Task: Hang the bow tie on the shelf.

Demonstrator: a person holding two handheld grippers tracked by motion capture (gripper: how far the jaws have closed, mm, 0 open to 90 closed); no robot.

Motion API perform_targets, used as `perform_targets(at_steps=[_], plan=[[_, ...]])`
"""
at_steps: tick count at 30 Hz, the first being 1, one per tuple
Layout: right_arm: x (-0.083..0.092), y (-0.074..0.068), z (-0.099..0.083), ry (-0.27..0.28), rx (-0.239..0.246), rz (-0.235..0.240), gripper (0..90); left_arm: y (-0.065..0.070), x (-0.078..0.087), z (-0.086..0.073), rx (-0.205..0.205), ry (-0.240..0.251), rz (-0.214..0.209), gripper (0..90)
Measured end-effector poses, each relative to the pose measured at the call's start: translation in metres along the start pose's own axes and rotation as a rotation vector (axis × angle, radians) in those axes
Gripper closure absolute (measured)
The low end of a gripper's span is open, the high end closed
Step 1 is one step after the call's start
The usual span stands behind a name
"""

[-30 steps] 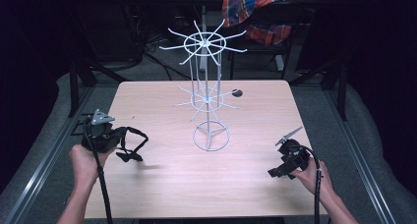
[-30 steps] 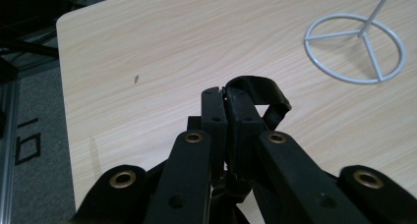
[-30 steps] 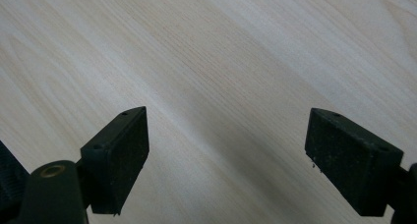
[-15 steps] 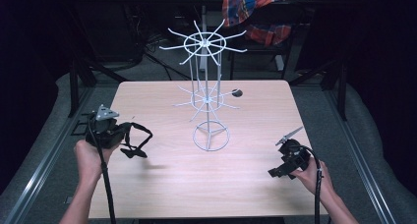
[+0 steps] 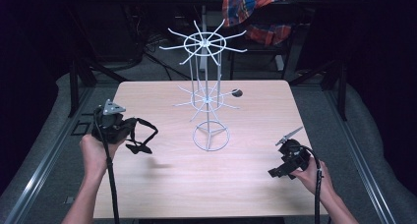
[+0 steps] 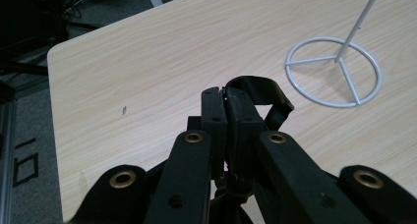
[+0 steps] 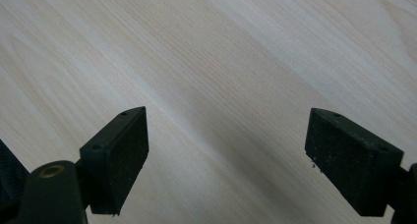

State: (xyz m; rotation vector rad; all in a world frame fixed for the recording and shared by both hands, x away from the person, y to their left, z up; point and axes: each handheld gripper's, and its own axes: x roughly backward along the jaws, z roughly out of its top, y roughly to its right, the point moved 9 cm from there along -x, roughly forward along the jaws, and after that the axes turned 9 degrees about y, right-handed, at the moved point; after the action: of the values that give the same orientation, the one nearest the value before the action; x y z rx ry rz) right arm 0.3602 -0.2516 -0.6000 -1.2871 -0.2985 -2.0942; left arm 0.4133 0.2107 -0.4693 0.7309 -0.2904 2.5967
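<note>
Left gripper [image 5: 129,130] clamped on a black strap [image 5: 142,138], loop dangling beyond the jaws over the table [image 5: 246,194], left of the rack [image 5: 209,91]. Right gripper [image 7: 226,160] spread wide, empty.

a black strap [image 5: 140,135] with a looped band and a bow-like knot hangs off the table surface at the left side, pinched between the closed jaws of the left gripper [image 5: 129,130]. a white wire rack [image 5: 206,86] with two tiers of radiating hooks stands upright on its ring base at the table's middle.
</note>
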Motion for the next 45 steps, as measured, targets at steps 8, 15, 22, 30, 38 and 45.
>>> perform_targets(at_steps=[8, 15, 22, 30, 38, 45], plan=[[0.001, 0.002, -0.001, -0.027, 0.021, 0.012, 16.5, 0.003, -0.003, 0.008, 0.000, 0.000, -0.005, 87.1], [0.001, 0.002, -0.001, -0.022, 0.020, 0.011, 16.5, 0.006, -0.007, 0.015, -0.001, 0.009, -0.005, 87.1], [0.003, 0.002, 0.000, -0.008, 0.024, 0.005, 16.5, 0.013, -0.011, 0.024, -0.007, 0.021, -0.013, 87.1], [0.003, 0.003, 0.000, -0.013, 0.027, 0.002, 16.5, 0.019, -0.014, 0.035, -0.019, 0.034, -0.024, 87.1], [0.002, 0.001, 0.000, -0.005, 0.014, 0.016, 16.4, 0.025, -0.020, 0.044, -0.026, 0.034, -0.025, 87.1], [0.003, 0.003, -0.002, -0.025, 0.024, 0.014, 16.4, 0.029, -0.026, 0.048, -0.026, 0.025, -0.021, 87.1]])
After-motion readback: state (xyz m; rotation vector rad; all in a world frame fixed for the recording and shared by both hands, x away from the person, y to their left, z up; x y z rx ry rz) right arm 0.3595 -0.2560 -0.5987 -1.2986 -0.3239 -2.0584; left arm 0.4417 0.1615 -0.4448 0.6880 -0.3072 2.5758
